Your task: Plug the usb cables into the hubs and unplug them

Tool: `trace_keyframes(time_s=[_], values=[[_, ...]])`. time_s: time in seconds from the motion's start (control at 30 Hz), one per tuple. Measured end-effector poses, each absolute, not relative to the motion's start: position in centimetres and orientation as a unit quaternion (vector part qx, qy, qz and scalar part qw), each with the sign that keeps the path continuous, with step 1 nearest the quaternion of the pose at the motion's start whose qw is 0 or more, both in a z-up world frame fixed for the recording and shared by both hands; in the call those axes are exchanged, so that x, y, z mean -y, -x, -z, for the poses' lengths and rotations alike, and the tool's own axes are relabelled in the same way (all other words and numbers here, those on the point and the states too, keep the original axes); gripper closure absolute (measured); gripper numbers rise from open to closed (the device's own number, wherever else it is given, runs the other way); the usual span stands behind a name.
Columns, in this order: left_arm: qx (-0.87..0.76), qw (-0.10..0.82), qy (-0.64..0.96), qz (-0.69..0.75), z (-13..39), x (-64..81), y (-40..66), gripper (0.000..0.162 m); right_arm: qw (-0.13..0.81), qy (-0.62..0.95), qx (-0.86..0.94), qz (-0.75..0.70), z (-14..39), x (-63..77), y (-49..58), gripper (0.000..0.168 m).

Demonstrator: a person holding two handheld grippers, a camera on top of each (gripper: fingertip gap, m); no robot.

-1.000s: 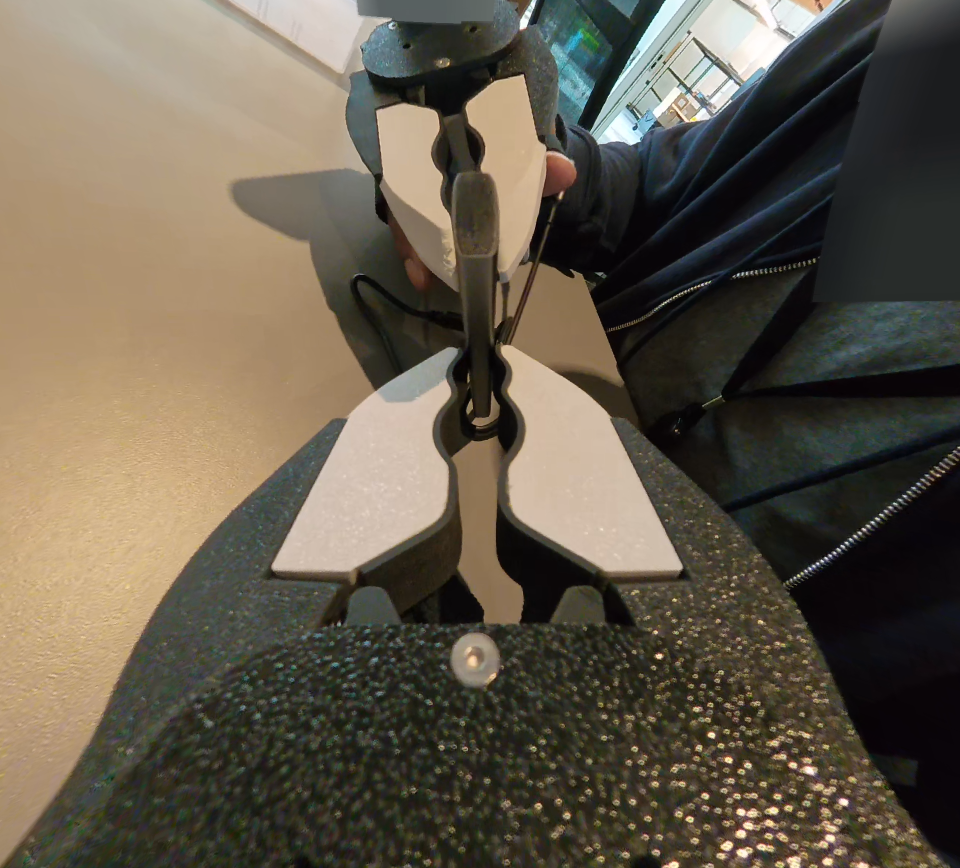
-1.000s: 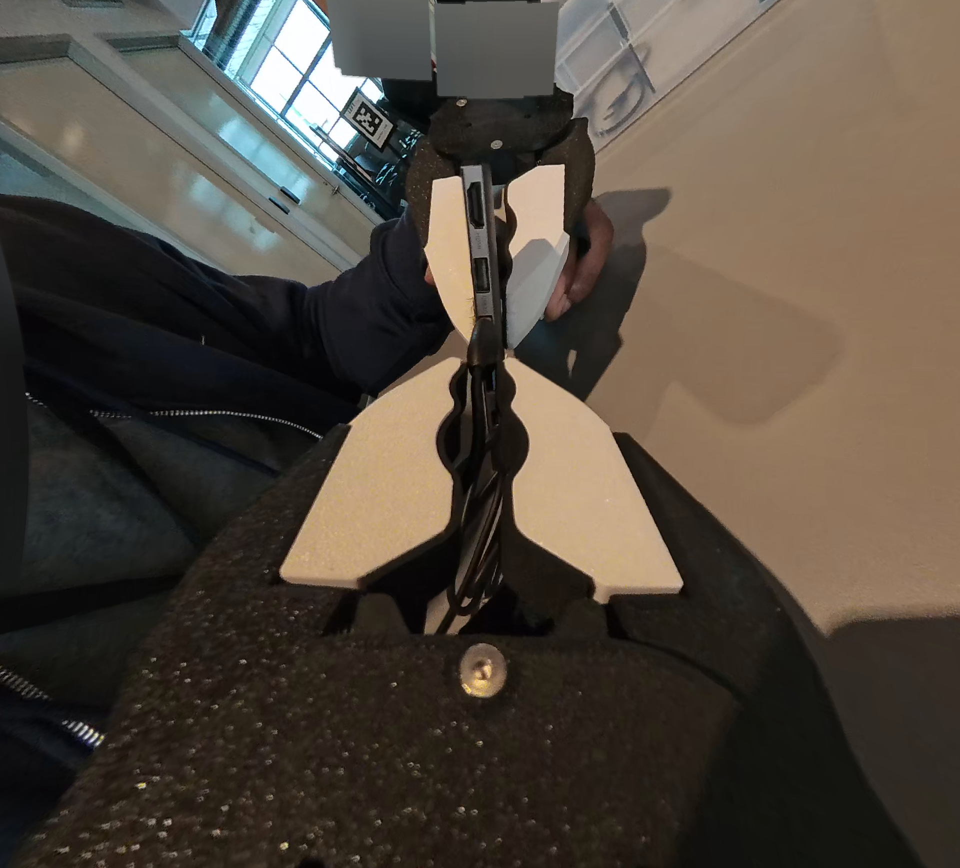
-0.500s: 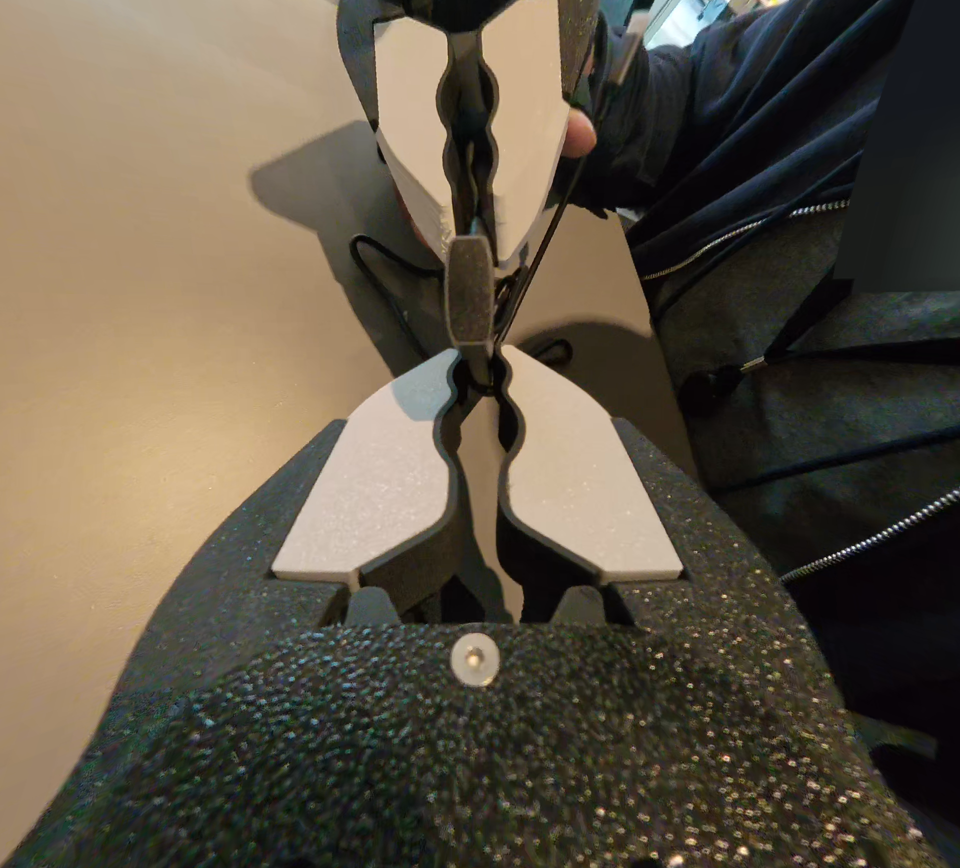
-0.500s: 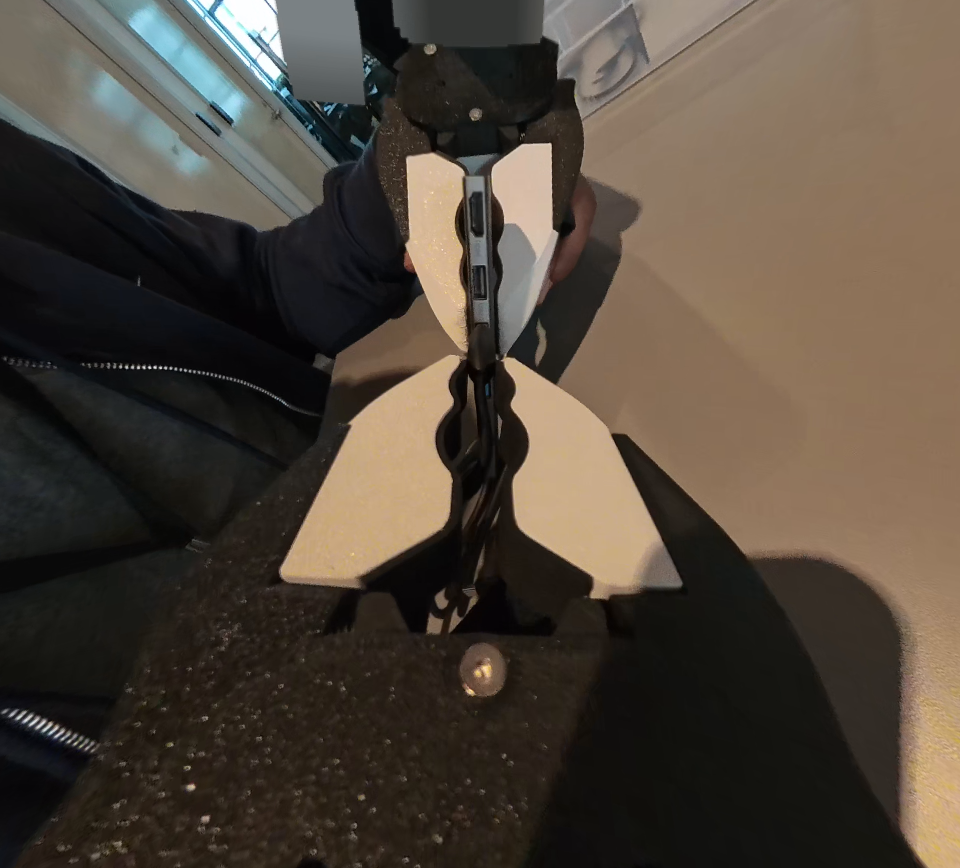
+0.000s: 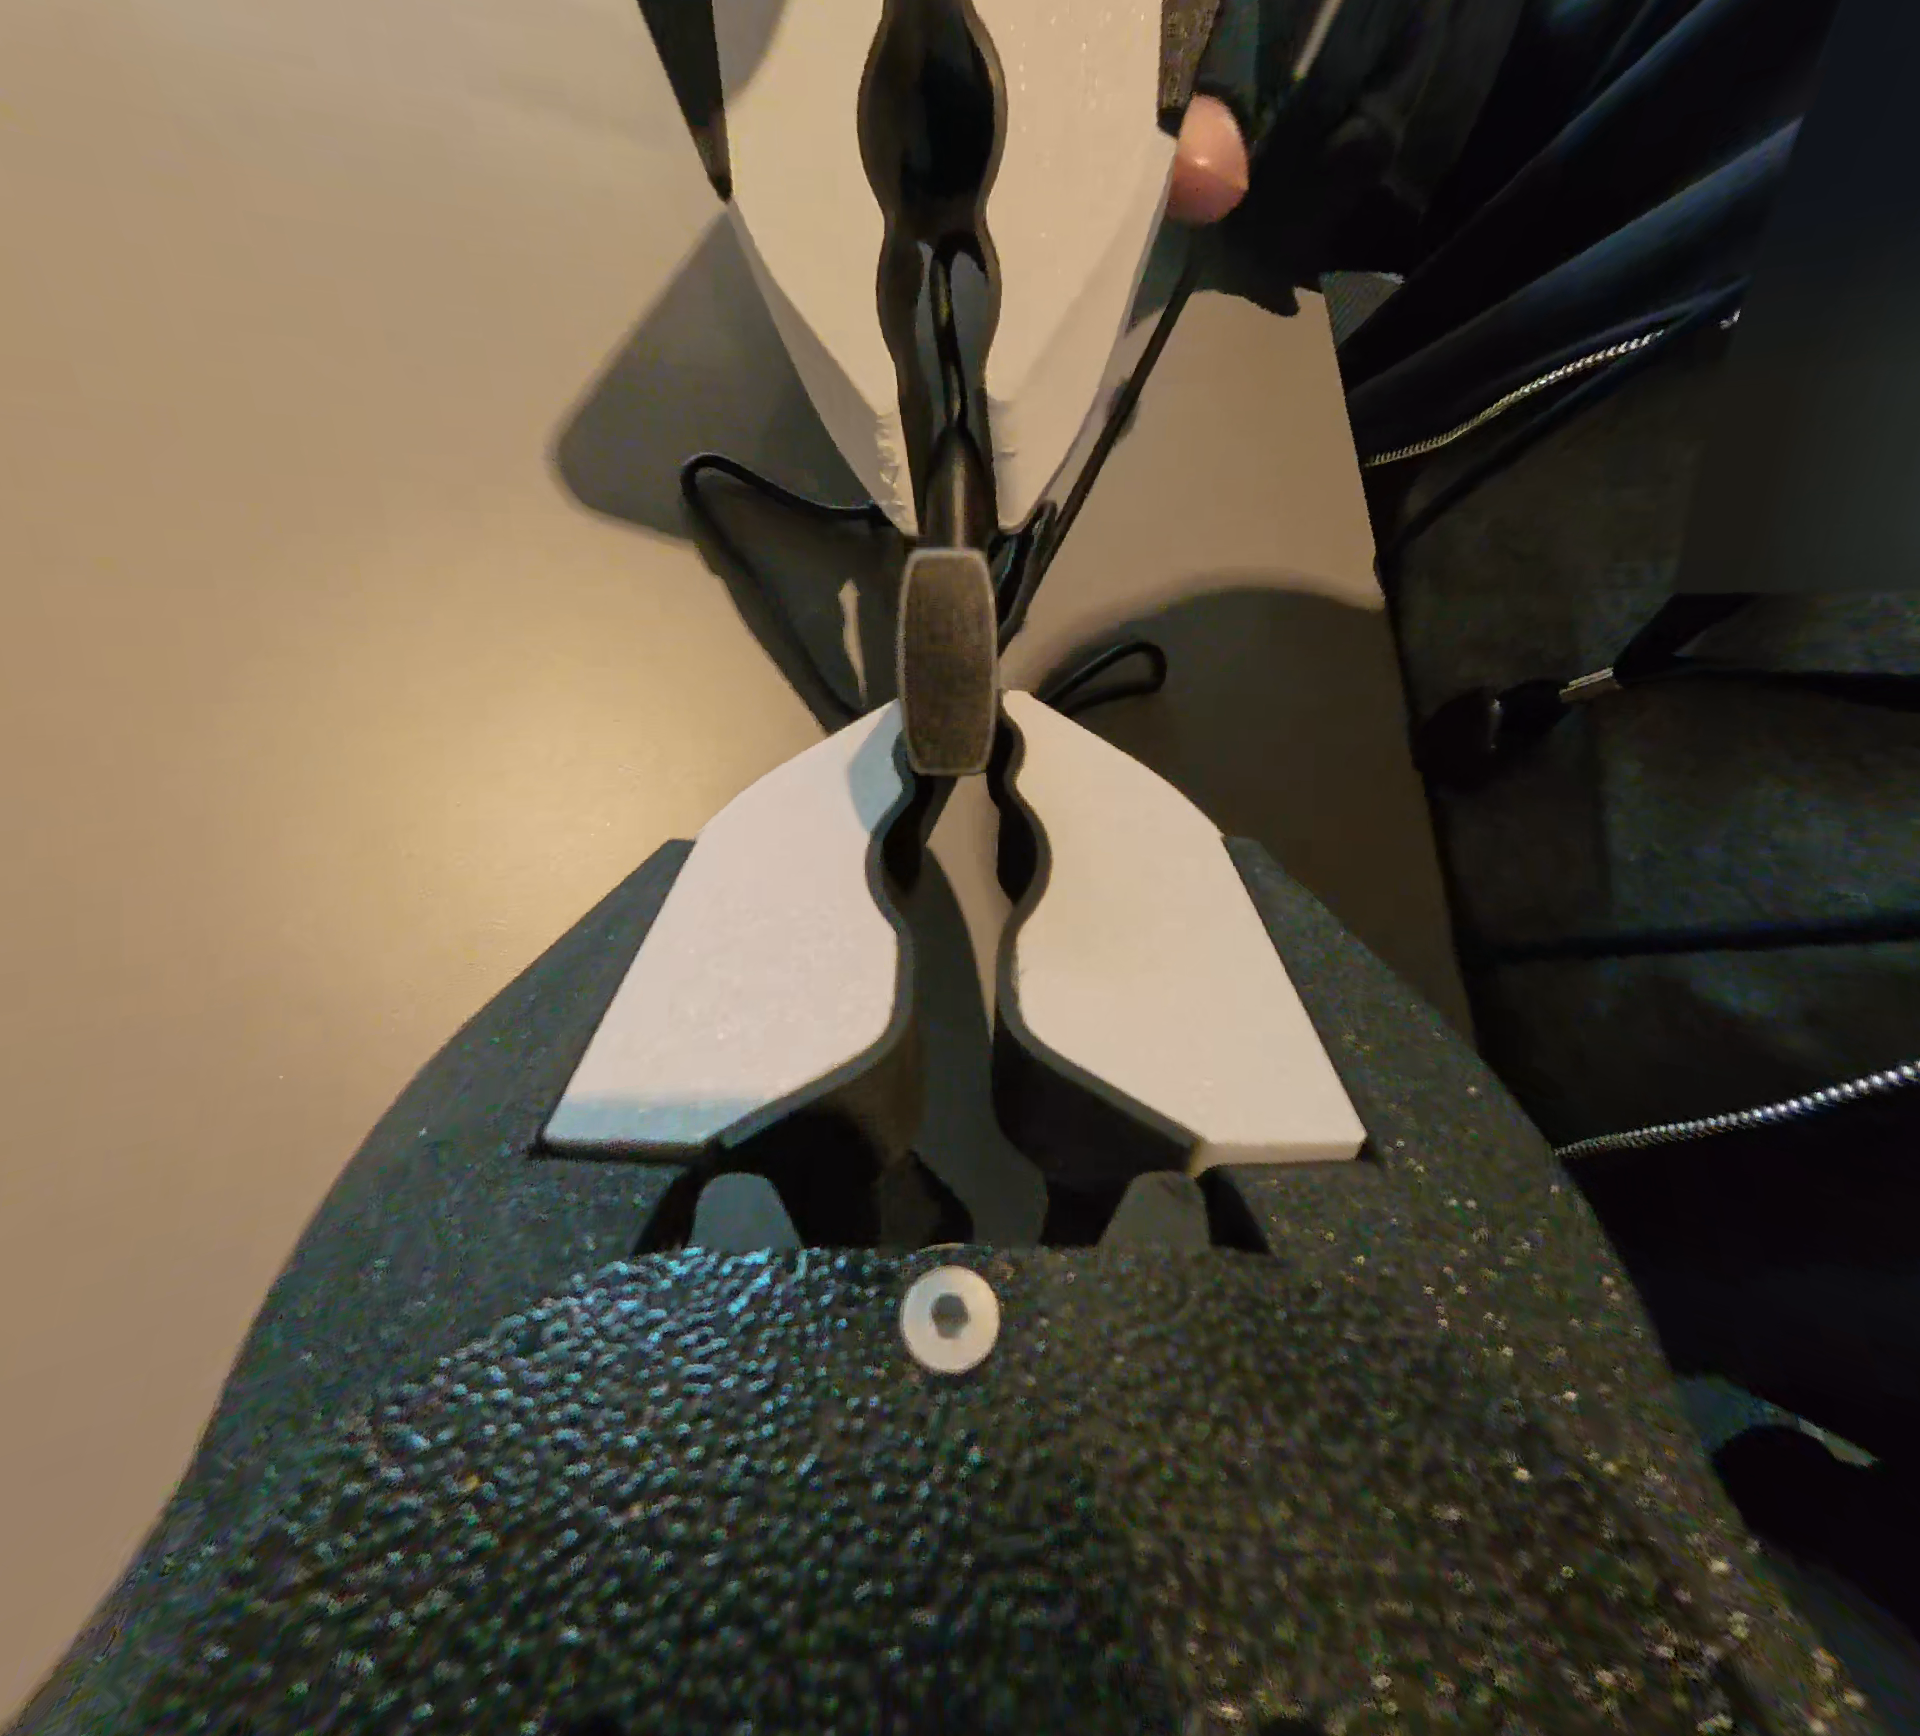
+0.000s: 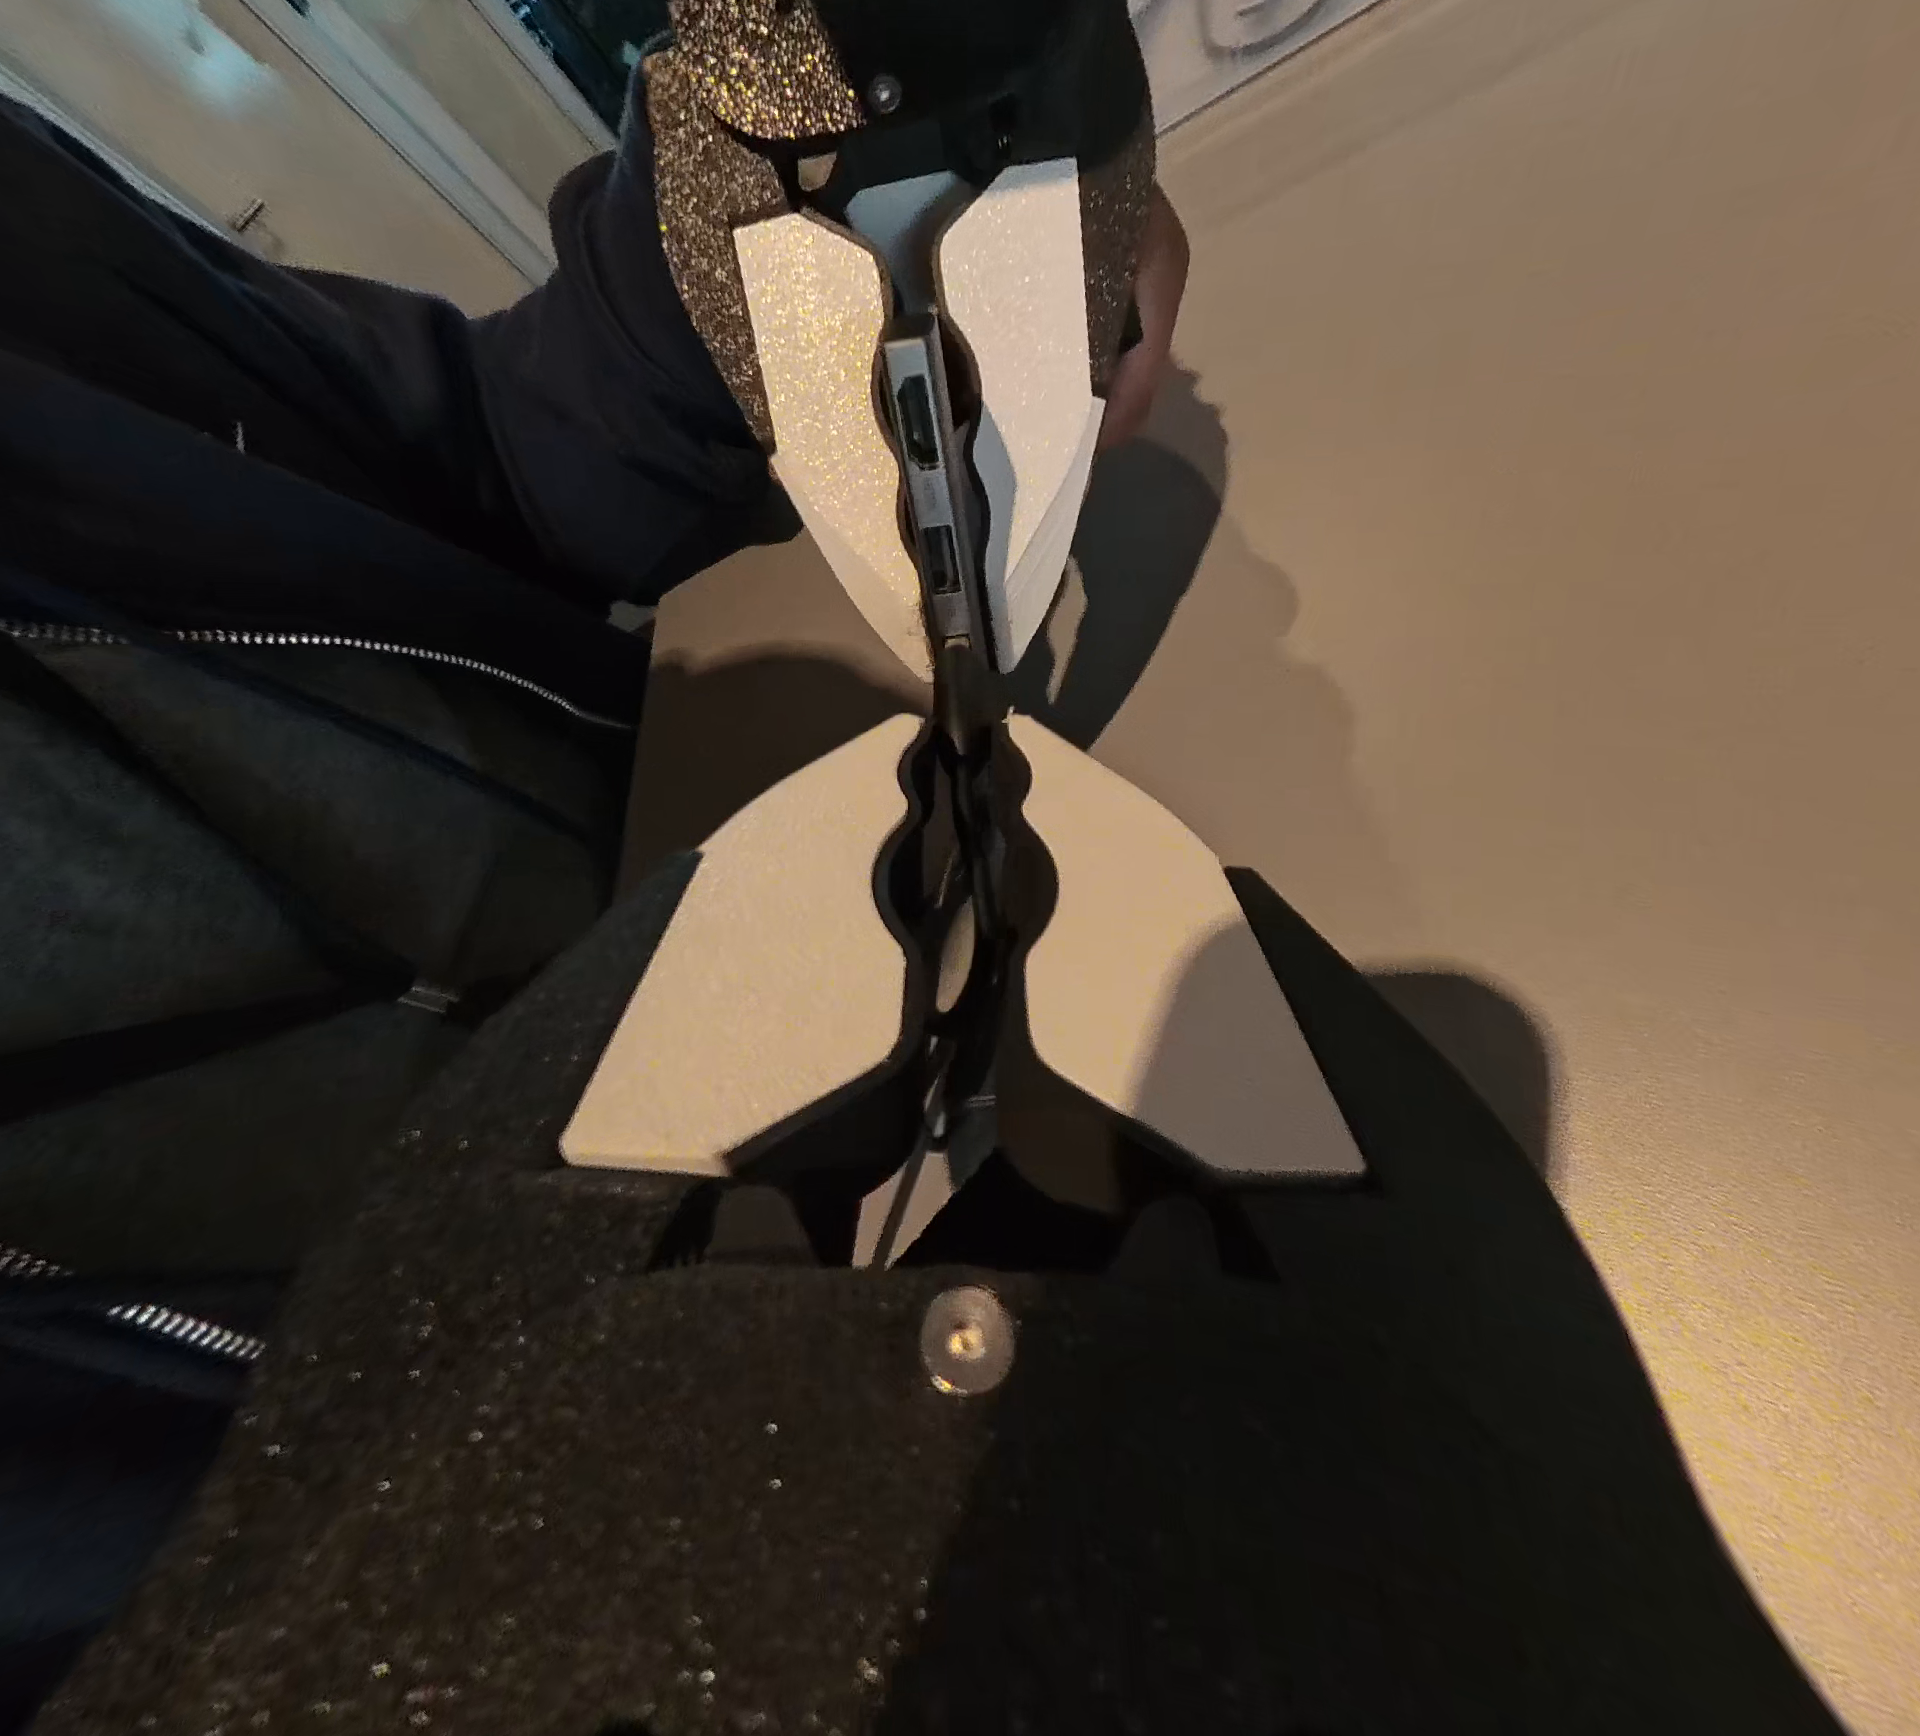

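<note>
While the two claws meet nose to nose above the tan table (image 5: 312, 543), I read this as the mating step, plug going into port. Nearest me in the left wrist view, my left gripper (image 5: 951, 730) is clenched on the hub (image 5: 948, 660), whose grey end sticks up at twelve o'clock from my tips. Just beyond it, toward twelve, the right gripper (image 5: 940, 491) points back at me, pinched on the black usb cable (image 5: 961, 481); slack loops lie on the table at about ten and two o'clock of the hub.

From the right wrist view, the right gripper (image 6: 961, 725) is nipped on the cable (image 6: 971, 865) running through its jaws. Past it at twelve o'clock the hub (image 6: 935, 481) shows two open ports down its edge, held by the left gripper (image 6: 940, 637). The plug (image 6: 958, 663) meets the hub's near end; whether it is fully seated I cannot tell.

To do this well, I would keep plug and hub on one line, push straight without rocking, and hold the hub firm against the push.
</note>
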State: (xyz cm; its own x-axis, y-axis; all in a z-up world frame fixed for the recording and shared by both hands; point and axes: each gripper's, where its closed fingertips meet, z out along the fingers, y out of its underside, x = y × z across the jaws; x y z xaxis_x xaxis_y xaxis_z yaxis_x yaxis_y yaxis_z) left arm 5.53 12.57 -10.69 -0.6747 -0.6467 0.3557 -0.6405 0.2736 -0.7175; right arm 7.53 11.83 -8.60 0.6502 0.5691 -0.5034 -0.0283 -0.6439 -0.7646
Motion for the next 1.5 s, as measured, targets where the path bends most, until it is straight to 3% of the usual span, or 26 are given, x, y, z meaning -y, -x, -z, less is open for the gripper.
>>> trace_keyframes(time_s=[1.03, 1.5], values=[[-0.796, 0.005, 0.413, 0.442, 10.8, -12.4, -5.9, 0.153, 0.370, 0.845, 0.172, -0.345, 8.9, -12.1, -7.5, 0.159], [-0.746, 0.052, 0.388, 0.539, 9.5, -12.9, -6.9, 0.152, 0.433, 0.817, 0.130, -0.358, 7.8, -12.8, -8.2, 0.159]])
